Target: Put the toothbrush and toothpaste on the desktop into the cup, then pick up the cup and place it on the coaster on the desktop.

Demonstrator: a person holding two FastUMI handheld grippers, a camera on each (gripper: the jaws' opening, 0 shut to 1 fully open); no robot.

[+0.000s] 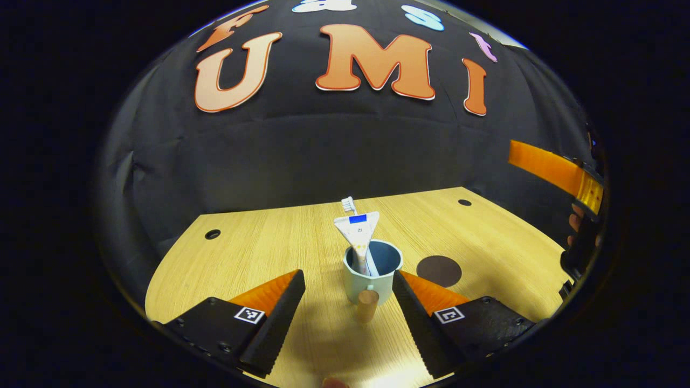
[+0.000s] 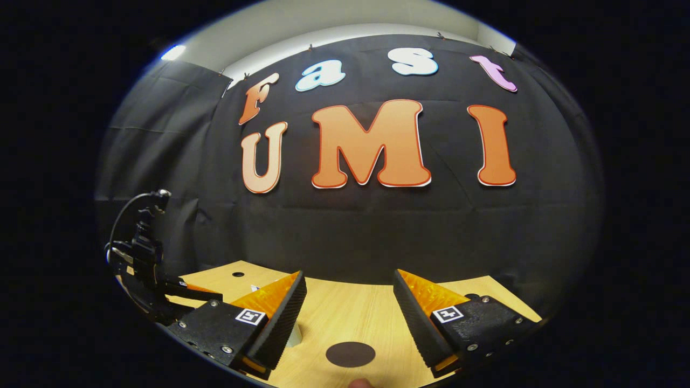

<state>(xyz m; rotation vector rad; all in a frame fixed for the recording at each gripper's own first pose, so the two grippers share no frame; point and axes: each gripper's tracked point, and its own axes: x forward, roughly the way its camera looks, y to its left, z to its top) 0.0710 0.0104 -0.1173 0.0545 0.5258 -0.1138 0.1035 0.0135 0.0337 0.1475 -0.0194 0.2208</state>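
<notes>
A pale blue cup (image 1: 377, 283) with a wooden handle (image 1: 366, 306) stands upright on the wooden desktop (image 1: 259, 253). The toothpaste tube (image 1: 358, 230) and the toothbrush (image 1: 349, 205) stand in it, bristles up. My left gripper (image 1: 347, 277) is open, low over the desk just in front of the cup, with the handle between its fingers and untouched. A round dark coaster (image 1: 438, 270) lies right of the cup. In the right gripper view, my right gripper (image 2: 349, 280) is open and holds nothing, with the coaster (image 2: 350, 354) below it. A sliver of the cup (image 2: 295, 335) peeks from behind its left finger.
The black cloth wall closes off the desk's far side. Two cable holes (image 1: 212, 234) (image 1: 464, 202) sit near the back edge. The right gripper (image 1: 560, 175) and the hand (image 1: 575, 221) that holds it hover at the right. The left gripper (image 2: 145, 269) shows at far left.
</notes>
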